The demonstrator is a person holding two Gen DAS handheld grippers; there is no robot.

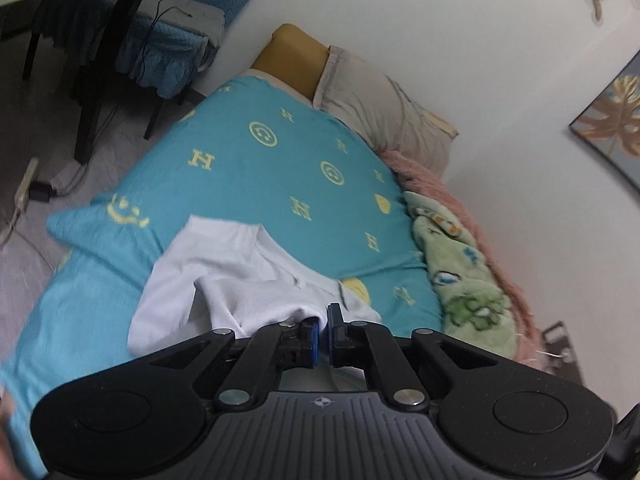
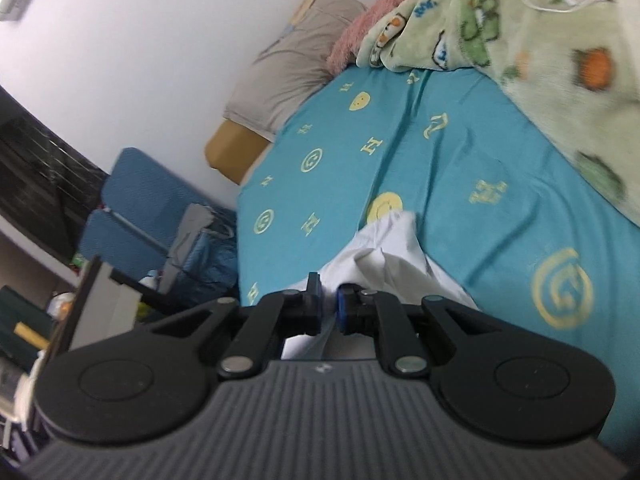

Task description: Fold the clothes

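A white garment [image 1: 224, 276] lies partly on the turquoise bed sheet [image 1: 280, 168], its near edge lifted off the bed. My left gripper [image 1: 323, 322] is shut on that raised edge, the cloth pinched between the blue pads. In the right wrist view the same white garment [image 2: 384, 264] rises in a bunched fold from the sheet [image 2: 460, 184] to my right gripper [image 2: 329, 300], which is shut on it. The part of the garment below both grippers is hidden by their black bodies.
A grey pillow [image 1: 384, 108] and a mustard cushion [image 1: 288, 56] lie at the bed's head by the white wall. A green patterned blanket [image 1: 464, 276] and a pink one [image 1: 424, 172] run along the wall side. A blue-draped chair [image 1: 168, 52] and cables stand beside the bed.
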